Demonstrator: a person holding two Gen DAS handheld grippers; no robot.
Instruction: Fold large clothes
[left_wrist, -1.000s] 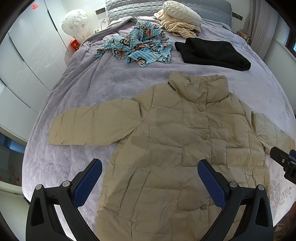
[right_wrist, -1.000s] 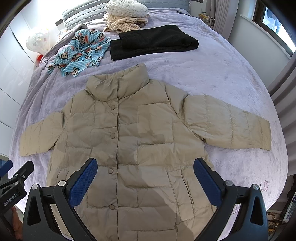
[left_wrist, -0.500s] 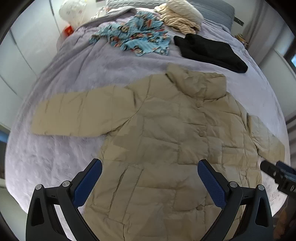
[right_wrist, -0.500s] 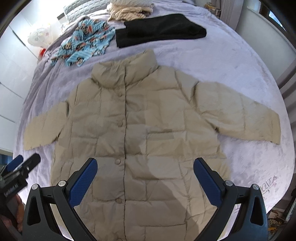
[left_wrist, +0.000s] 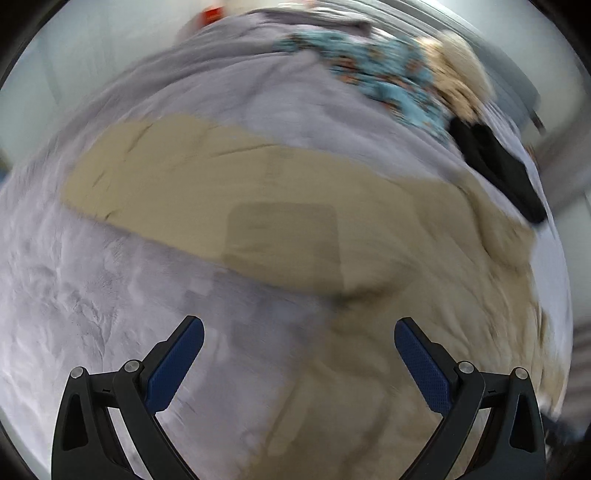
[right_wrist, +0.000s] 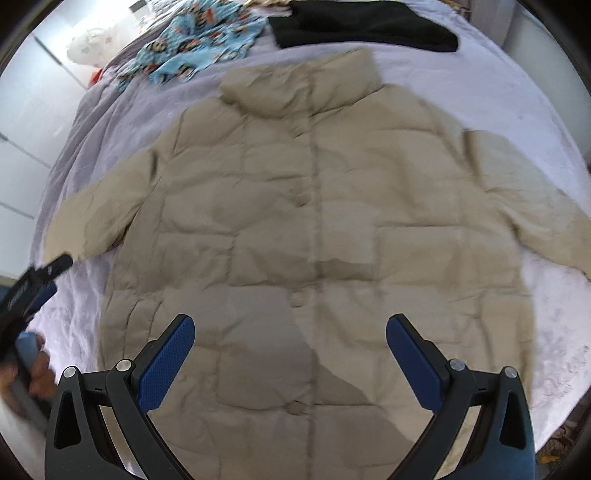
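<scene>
One beige quilted jacket (right_wrist: 310, 229) spread flat, buttoned, sleeves out, left gripper (left_wrist: 298, 354) and right gripper (right_wrist: 290, 349) both spread wide, empty

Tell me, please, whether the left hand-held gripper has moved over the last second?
Yes. The left hand-held gripper has swung to the left: it was over the beige jacket body and now points at the jacket's outstretched sleeve and bare bedspread.

Showing a home bedroom: bed (right_wrist: 517, 110) lying under a grey plush cover, loose clothes sitting at the far end, namely a blue cartoon-print garment (right_wrist: 199, 44) and a folded black garment (right_wrist: 365, 26); white wardrobe doors (right_wrist: 26, 122) standing at left.
</scene>
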